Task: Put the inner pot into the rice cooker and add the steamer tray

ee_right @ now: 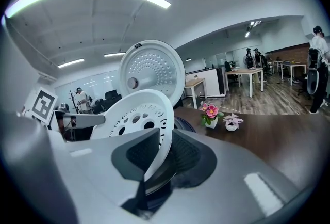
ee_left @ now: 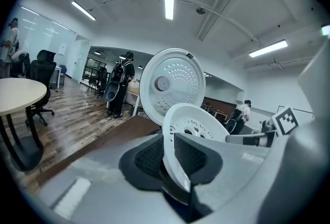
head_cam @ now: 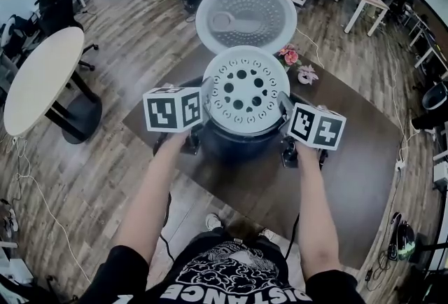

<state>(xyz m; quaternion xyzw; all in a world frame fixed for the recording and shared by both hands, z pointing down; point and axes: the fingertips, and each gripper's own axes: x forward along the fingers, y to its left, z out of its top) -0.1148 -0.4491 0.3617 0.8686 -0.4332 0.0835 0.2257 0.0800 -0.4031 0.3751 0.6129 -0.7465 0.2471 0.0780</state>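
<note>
Tray [head_cam: 245, 91], round and holed, hangs between the two grippers. Its rim is clamped by the left gripper [head_cam: 206, 105] and the right gripper [head_cam: 283, 108] on opposite sides. Each gripper view shows that rim edge-on between its pads. Only the head view shows the face lying level, facing up, just above the cooker [head_cam: 238, 140]. Beyond the grippers stands the open lid [head_cam: 245, 15]. Flowers [ee_right: 210, 112] show past the right one.

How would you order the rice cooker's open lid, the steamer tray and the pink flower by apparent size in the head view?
1. open lid: looks slightly the widest.
2. steamer tray: nearly as large. The gap is small and nearness to the camera may skew it, so the top two are unsure.
3. pink flower: clearly the smallest.
</note>
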